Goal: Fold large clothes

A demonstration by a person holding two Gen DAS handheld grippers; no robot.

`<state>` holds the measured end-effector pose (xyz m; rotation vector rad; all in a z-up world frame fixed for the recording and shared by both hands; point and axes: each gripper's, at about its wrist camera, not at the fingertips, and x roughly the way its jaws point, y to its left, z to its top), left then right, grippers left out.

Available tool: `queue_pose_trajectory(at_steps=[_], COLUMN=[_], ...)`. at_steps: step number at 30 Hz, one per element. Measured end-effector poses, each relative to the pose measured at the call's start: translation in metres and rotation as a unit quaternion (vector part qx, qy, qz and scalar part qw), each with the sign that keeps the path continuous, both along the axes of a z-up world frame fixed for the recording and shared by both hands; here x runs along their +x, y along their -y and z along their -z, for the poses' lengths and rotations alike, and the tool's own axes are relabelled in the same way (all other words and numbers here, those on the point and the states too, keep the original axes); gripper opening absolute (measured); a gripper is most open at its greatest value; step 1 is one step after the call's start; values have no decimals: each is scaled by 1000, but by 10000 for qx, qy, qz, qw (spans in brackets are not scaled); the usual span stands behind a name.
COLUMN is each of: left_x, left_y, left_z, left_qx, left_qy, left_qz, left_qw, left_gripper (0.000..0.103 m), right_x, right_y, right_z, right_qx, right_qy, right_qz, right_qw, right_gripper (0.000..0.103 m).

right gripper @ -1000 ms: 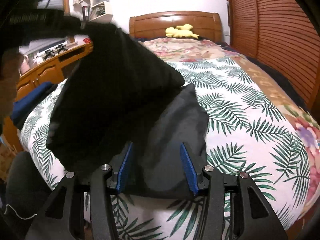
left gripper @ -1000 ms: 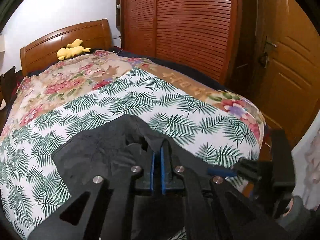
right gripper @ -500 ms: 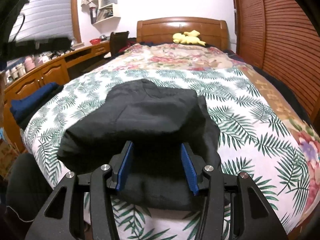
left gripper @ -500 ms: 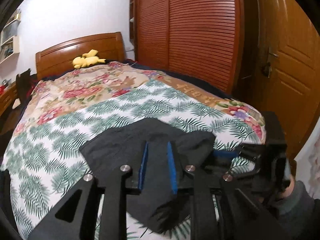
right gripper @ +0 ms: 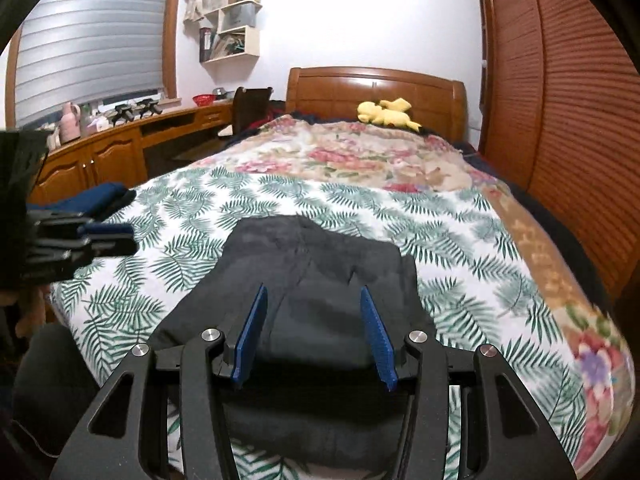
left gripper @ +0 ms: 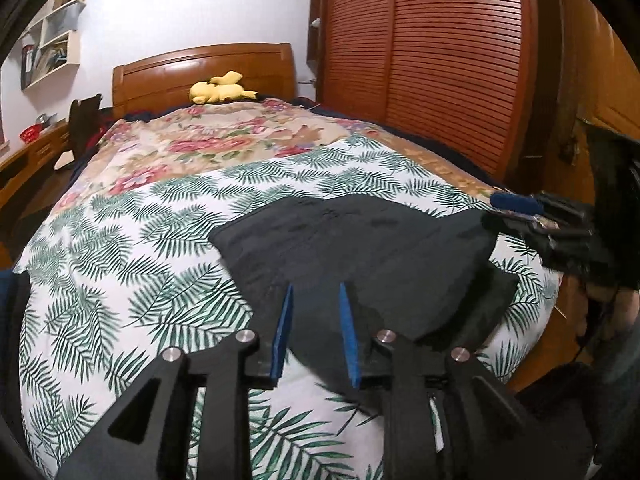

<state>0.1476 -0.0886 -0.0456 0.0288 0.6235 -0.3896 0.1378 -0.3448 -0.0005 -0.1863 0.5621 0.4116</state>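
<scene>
Left wrist view: the left hand-held gripper [left gripper: 316, 330] hovers with its blue pads a narrow gap apart; its jaws have just been opening, and nothing is pinched between them. Just ahead of and beneath its tips lies the folded black garment [left gripper: 360, 248] on the palm-leaf bedspread [left gripper: 132, 248]. The garment's long axis runs crosswise to this gripper, reaching off to the right, where the right hand-held gripper [left gripper: 520, 210] hangs over its far end. No readable writing shows.

Right wrist view: the right hand-held gripper [right gripper: 316, 332] stands about half open, empty, above the black garment [right gripper: 312, 280], which stretches straight ahead toward the wooden headboard [right gripper: 376, 88]. The left hand-held gripper [right gripper: 100, 236] sits off to the left.
</scene>
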Motion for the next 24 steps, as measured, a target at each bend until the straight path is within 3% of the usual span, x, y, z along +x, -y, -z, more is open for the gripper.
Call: queue_pose_trajectory(at_steps=[9,24], left_x=[-7,-12], left_y=[-21,-21], left_z=[18,35], left_qx=[9,-49], left_qy=[-92,-218], left_qz=[-159,-125], left_qw=[9998,9997], left_gripper=[25,31], right_x=[56,64], right_y=[12,35], right_z=[33,71], right_qx=[85,314], right_qy=[-534,-1333], right_qz=[327,312], right_qw=[9980,9901], right_gripper=[49,49])
